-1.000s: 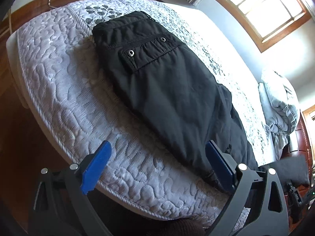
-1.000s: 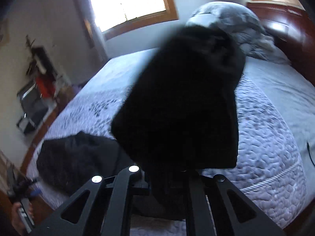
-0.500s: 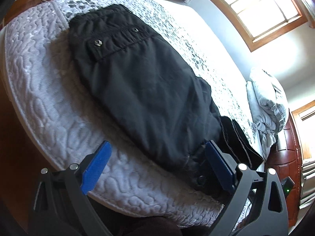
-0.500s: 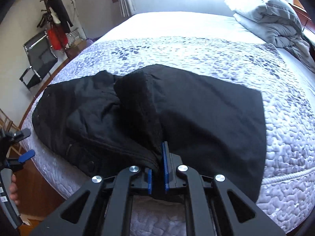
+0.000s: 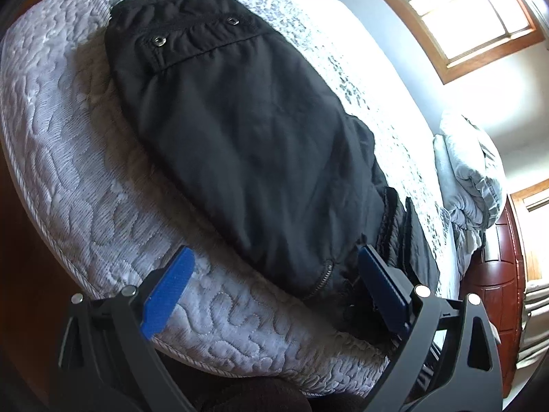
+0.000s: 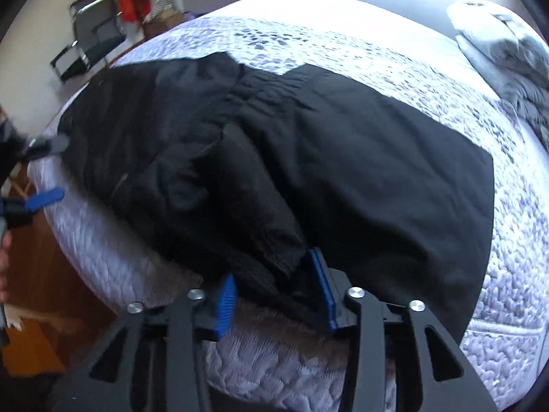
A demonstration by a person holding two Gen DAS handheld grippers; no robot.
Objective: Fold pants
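Observation:
Black pants (image 5: 247, 130) lie on the quilted bed (image 5: 61, 158), a pocket flap with two snaps at the far end. In the right wrist view the pants (image 6: 377, 171) are folded over, one layer lying on another. My left gripper (image 5: 274, 281) is open and empty, its blue pads (image 5: 168, 288) wide apart over the near bed edge. My right gripper (image 6: 276, 285) is open, its pads (image 6: 322, 288) either side of the folded cloth edge without pinching it. The left gripper also shows in the right wrist view (image 6: 44, 171) at the far left.
A crumpled grey duvet (image 5: 470, 178) lies at the head of the bed, also in the right wrist view (image 6: 507, 48). A wooden headboard (image 5: 497, 274) stands beyond it. A chair (image 6: 89, 44) stands by the wall. Wooden floor (image 6: 37, 274) runs beside the bed.
The right gripper brought the lifted pant end down onto the bed and opened, letting the cloth go. The left gripper stayed open and shifted a little closer over the pants.

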